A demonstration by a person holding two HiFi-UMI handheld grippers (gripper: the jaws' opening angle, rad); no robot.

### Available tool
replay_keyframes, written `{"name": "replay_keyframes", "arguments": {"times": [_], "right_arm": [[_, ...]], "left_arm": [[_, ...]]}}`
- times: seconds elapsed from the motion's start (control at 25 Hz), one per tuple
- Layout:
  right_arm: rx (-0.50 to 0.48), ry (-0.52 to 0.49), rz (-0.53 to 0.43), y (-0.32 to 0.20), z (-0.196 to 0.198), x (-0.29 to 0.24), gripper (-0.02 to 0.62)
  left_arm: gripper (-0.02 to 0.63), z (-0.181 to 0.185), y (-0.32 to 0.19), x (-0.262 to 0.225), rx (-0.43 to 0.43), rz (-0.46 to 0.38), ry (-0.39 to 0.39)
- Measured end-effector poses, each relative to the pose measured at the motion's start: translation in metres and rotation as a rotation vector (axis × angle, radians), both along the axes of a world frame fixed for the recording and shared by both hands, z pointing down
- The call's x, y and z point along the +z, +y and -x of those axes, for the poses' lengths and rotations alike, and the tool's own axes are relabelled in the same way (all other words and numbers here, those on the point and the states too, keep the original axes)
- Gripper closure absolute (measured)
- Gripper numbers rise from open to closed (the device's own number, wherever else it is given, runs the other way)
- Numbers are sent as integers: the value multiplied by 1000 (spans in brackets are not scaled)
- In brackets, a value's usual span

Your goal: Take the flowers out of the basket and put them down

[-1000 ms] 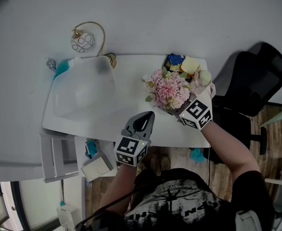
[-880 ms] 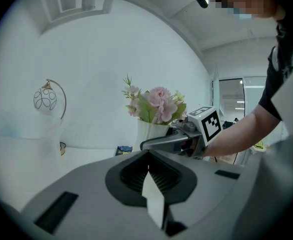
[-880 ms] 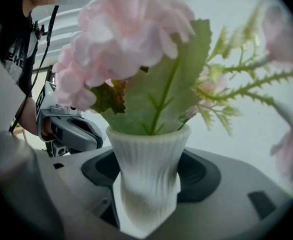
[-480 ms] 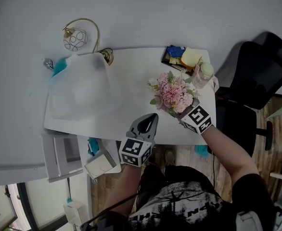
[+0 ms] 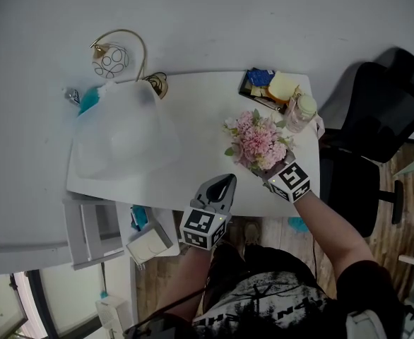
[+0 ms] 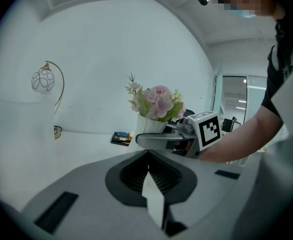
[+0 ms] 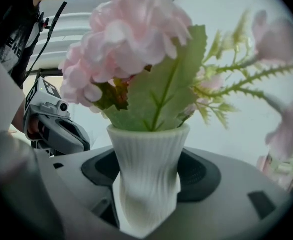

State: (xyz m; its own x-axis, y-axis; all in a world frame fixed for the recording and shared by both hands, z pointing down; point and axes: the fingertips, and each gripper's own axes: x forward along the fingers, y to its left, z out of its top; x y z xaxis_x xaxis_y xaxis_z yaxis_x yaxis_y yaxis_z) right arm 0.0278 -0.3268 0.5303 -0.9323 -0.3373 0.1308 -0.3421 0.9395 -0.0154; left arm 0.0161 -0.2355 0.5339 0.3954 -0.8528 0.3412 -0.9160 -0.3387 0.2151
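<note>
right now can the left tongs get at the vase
Probably yes: the left tongs sit shut and empty near the vase, only bare table between. The right tongs already grip it, though.

The head view looks steeply down on the whole white table [image 5: 200,119], with its near edge lowest. The left gripper view sits low at the near edge and faces the far wall, taking in the right gripper [image 6: 142,140]. The right gripper view is pressed close to the white ribbed vase [image 7: 147,179], with the left gripper [image 7: 79,139] at its left. All three views share the pink flowers [image 5: 258,141].
</note>
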Motion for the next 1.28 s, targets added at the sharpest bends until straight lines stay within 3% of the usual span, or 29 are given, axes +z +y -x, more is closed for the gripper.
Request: {"name": "replay_keyframes", "arguments": {"times": [0.44,1.28], "right_arm": [[20,-45,-23,5,8,1,261],[45,-15,53,7,-6,16,249]], "left_arm": [[592,-4,11,7,5,25,-2],[592,-5,13,8,14,41,16]]}}
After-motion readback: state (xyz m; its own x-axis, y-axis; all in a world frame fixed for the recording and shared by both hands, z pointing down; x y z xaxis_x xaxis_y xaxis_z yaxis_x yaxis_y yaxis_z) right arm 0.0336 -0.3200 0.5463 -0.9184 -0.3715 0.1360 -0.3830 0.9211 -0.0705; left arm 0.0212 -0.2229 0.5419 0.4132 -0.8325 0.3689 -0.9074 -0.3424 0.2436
